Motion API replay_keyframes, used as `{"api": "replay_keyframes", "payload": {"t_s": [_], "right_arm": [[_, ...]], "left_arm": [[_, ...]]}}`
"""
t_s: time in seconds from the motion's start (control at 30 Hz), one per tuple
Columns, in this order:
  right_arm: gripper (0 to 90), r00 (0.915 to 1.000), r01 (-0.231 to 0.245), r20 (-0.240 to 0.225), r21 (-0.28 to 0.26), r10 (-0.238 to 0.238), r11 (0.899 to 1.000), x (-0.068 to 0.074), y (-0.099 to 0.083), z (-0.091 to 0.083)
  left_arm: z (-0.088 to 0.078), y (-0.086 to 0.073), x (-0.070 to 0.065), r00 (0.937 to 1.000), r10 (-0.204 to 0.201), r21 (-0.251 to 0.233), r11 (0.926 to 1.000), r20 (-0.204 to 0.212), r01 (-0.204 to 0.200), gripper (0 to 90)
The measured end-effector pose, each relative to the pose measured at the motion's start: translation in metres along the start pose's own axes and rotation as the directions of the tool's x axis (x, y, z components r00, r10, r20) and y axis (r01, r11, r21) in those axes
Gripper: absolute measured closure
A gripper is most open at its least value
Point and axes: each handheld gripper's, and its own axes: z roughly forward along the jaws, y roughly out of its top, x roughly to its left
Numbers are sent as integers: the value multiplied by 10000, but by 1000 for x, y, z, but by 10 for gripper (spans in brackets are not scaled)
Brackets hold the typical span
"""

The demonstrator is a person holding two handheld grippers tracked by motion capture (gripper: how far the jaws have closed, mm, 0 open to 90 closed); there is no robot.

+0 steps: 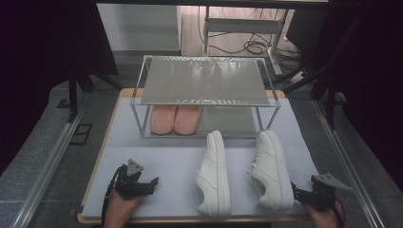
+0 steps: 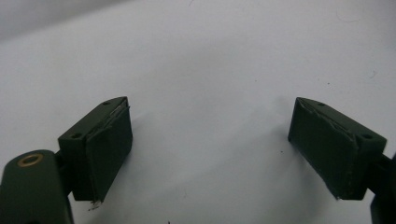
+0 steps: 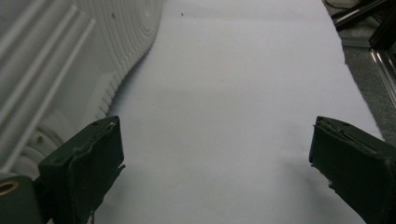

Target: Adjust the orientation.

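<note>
Two white sneakers lie tipped on their sides on the pale table mat (image 1: 166,156): the left one (image 1: 215,173) at centre, the right one (image 1: 272,169) beside it. A pair of pink slippers (image 1: 176,118) sits on the lower shelf of a metal shoe rack (image 1: 204,80). My left gripper (image 1: 153,183) rests at the front left, open, with nothing between its jaws (image 2: 210,149). My right gripper (image 1: 295,192) is open at the front right, just behind the right sneaker's heel; its ribbed white sole (image 3: 70,65) is close to the left jaw of that gripper (image 3: 217,168).
The rack stands at the back of the table with its top shelf bare. Aluminium rails (image 1: 45,166) run along both sides of the table. Cables (image 1: 252,46) lie on the floor behind. Bare mat stretches between my left gripper and the sneakers.
</note>
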Motion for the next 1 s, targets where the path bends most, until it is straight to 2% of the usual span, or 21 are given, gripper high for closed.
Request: {"api": "replay_keyframes", "payload": {"t_s": [0.13, 0.23, 0.27, 0.3, 0.33, 0.37, 0.4, 0.47, 0.53, 0.57, 0.6, 0.63, 0.67, 0.9, 1.0], "right_arm": [[34, 9997, 210, -151, 201, -207, 9996, 1, 7, -3], [55, 9997, 176, -149, 254, -172, 9995, 1, 10, -3], [121, 9997, -71, -249, 273, 78, 9996, 0, 12, -5], [121, 9997, -71, -249, 273, 78, 9996, 0, 12, -5], [177, 9989, -380, -281, 183, 385, 9991, -2, 14, -7], [177, 9989, -380, -281, 183, 385, 9991, -2, 14, -7], [259, 9984, -486, -271, 120, 489, 9987, -2, 17, -9], [294, 9985, -492, -246, 63, 494, 9988, -1, 18, -10], [450, 9979, -421, -499, 30, 422, 9991, -1, 24, -15], [450, 9979, -421, -499, 30, 422, 9991, -1, 24, -15], [492, 9980, -374, -517, -15, 372, 9993, 0, 26, -17], [584, 9981, -227, -567, -25, 225, 9997, 2, 30, -20], [584, 9981, -227, -567, -25, 225, 9997, 2, 30, -20], [871, 9942, 277, -1048, 181, -256, 9995, 10, 46, -25], [900, 9920, 630, -1116, 328, -590, 9975, 16, 55, -27]], "left_arm": [[0, 0, 0, 10000, 9, 2, 10000, -9, -9, 136], [0, 0, 0, 10000, 10, -2, 10000, -13, -10, 136], [0, 0, 0, 10000, 10, -1, 10000, -13, -10, 136], [0, 0, 0, 10000, 9, -1, 10000, -13, -9, 136], [0, 0, 0, 10000, 8, 1, 10000, -9, -8, 136], [0, 0, 0, 10000, 9, 0, 10000, -11, -9, 136], [0, 0, 0, 10000, 10, 0, 10000, -14, -10, 136], [0, 0, 0, 10000, 6, -3, 10000, -14, -6, 136], [0, 0, 0, 10000, 9, -1, 10000, -14, -9, 136], [0, 0, 0, 10000, 9, -1, 10000, -14, -9, 136], [0, 0, 0, 10000, 7, -2, 10000, -13, -7, 136], [0, 0, 0, 10000, 6, -1, 10000, -11, -6, 136], [0, 0, 0, 10000, 6, -1, 10000, -11, -6, 136], [0, 0, 0, 10000, 6, -9, 10000, -13, -6, 136], [0, 0, 0, 10000, 2, -17, 10000, -13, -2, 137]]}}
